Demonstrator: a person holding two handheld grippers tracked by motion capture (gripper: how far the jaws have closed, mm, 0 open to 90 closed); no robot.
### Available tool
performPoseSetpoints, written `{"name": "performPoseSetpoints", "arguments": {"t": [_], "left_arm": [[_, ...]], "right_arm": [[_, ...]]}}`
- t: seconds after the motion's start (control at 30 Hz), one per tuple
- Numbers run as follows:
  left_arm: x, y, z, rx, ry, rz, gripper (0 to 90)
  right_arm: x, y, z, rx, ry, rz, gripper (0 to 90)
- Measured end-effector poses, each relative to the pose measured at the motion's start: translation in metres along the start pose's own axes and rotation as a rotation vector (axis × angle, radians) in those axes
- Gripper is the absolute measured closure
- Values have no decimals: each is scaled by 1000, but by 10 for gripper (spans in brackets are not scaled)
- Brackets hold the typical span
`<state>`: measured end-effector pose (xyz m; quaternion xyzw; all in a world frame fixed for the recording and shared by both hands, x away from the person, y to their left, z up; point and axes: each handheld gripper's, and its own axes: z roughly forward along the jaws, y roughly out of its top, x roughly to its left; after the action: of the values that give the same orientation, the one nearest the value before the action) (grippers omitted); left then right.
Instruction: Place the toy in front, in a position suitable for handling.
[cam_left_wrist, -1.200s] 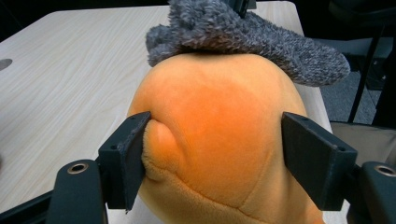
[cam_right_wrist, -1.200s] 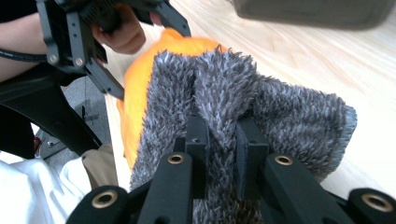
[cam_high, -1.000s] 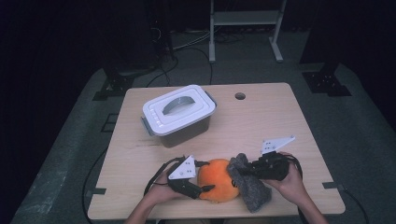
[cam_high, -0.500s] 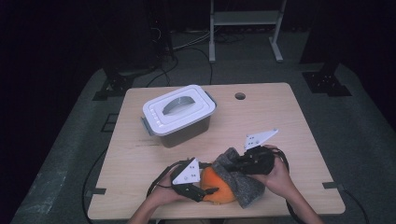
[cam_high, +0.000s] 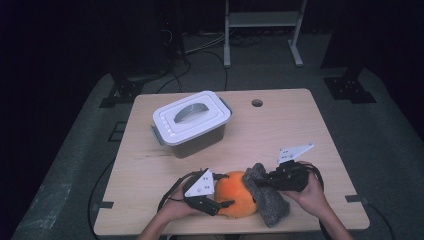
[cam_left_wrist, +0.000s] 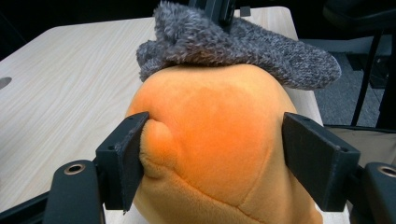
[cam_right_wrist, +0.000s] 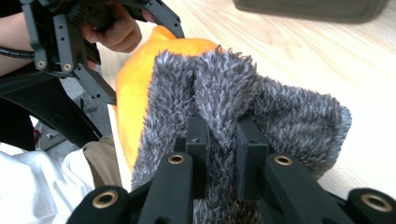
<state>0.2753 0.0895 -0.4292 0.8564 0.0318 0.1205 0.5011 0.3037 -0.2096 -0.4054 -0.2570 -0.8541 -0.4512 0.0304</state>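
Note:
An orange plush ball (cam_high: 234, 194) rests near the table's front edge. My left gripper (cam_high: 226, 191) is shut on it, and its pads (cam_left_wrist: 133, 151) dent both sides of the ball (cam_left_wrist: 215, 140). A grey fuzzy cloth (cam_high: 269, 201) lies against the ball's right side and hangs down toward the table. My right gripper (cam_high: 258, 183) is shut on a fold of that cloth (cam_right_wrist: 280, 107), pinched tight between its jaws (cam_right_wrist: 220, 140). In the left gripper view the cloth (cam_left_wrist: 233, 46) lies over the ball's far top.
A grey storage box with a white handled lid (cam_high: 192, 120) stands at the table's back left. A small round hole (cam_high: 257, 103) is in the tabletop (cam_high: 280, 135) near the back edge. Cables and stand legs lie on the dark floor beyond.
The right gripper swept the cloth left over the ball, then drew it back right. The left gripper and the ball have stayed put.

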Motion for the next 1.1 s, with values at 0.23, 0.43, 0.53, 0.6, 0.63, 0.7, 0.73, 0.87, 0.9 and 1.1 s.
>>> {"name": "performPoseSetpoints", "arguments": {"t": [0.23,0.43,0.53,0.6,0.63,0.7,0.73,0.87,0.9,1.1], "left_arm": [[-4,4,2,1,4,22,253],[-3,2,1,15,14,20,250],[-1,1,1,23,22,8,251],[1,0,1,24,24,2,251],[1,0,1,24,26,-1,251],[2,0,1,34,39,-7,251],[2,0,2,42,44,-8,251],[5,-1,1,46,62,-34,247],[6,-2,1,45,64,-46,246],[9,0,1,38,75,-74,203]], "right_arm": [[18,31,5,-5,7,-86,778],[16,43,21,38,-8,-113,778],[9,36,19,37,-14,-84,778],[4,29,16,32,-18,-64,778],[2,25,14,34,-22,-56,778],[-1,15,10,22,-28,-31,778],[-3,11,8,18,-32,-22,778],[0,-3,-2,-16,-52,-12,779],[3,-3,-4,-27,-50,-16,779],[22,0,-1,-47,-18,-67,779]]}}
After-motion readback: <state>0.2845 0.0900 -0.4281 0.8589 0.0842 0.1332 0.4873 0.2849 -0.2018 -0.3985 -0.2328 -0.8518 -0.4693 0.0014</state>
